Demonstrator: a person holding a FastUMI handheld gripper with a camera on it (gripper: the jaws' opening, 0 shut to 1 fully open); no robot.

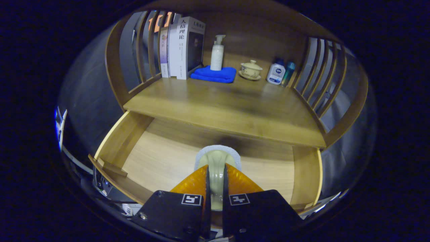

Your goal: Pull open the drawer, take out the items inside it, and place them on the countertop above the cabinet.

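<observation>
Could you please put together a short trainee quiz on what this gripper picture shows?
1. True or false: the drawer is closed.
2. What do the gripper fingers hold? A) a book B) a pale brush-like item with a white head C) a bottle
3. What stands on the blue cloth on the countertop?

Key
1. False: it is pulled open.
2. B: both fingers press on the item, above the drawer floor.
3. A white pump bottle, between the books and the lidded cup.

The gripper (215,174) clamps a cream brush (216,160) over the open drawer (161,158), below the countertop (228,107).
</observation>
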